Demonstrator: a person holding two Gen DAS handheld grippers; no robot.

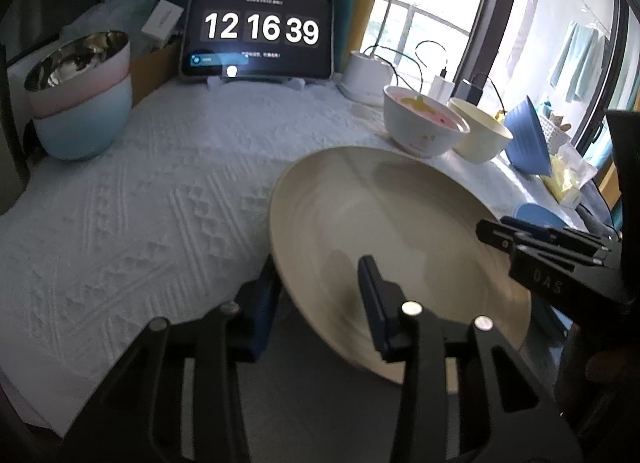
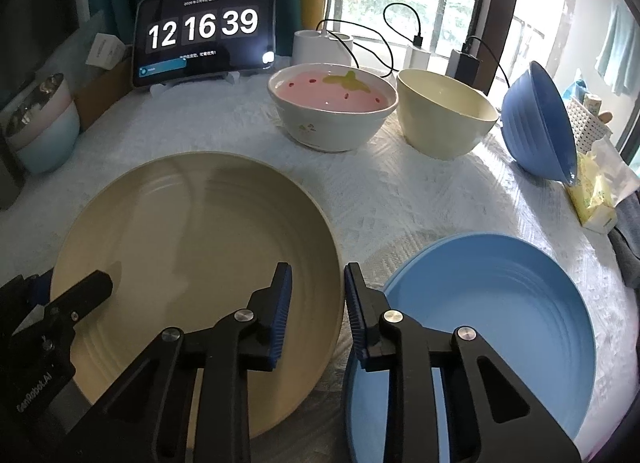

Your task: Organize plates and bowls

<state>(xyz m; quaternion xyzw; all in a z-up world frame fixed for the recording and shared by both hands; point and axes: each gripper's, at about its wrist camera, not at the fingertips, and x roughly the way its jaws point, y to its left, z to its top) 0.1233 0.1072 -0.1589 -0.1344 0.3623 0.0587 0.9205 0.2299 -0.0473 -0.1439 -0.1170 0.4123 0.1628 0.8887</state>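
A beige plate (image 1: 400, 247) (image 2: 192, 247) is held tilted above the white cloth. My left gripper (image 1: 320, 287) straddles its left rim, one finger under and one on top; it also shows in the right wrist view (image 2: 80, 295). My right gripper (image 2: 316, 283) has its jaws on either side of the plate's right rim with a gap between pads; it also shows in the left wrist view (image 1: 532, 239). A blue plate (image 2: 480, 327) lies at right. A strawberry bowl (image 2: 332, 107), a cream bowl (image 2: 444, 119) and a tilted blue bowl (image 2: 536, 123) stand behind.
Stacked pink and blue bowls (image 1: 80, 95) stand at far left. A tablet clock (image 1: 256, 35) stands at the back, with a white holder and cables (image 1: 368, 71) beside it. A tissue pack (image 2: 592, 199) lies at the right edge. The white cloth (image 1: 140, 203) covers the table.
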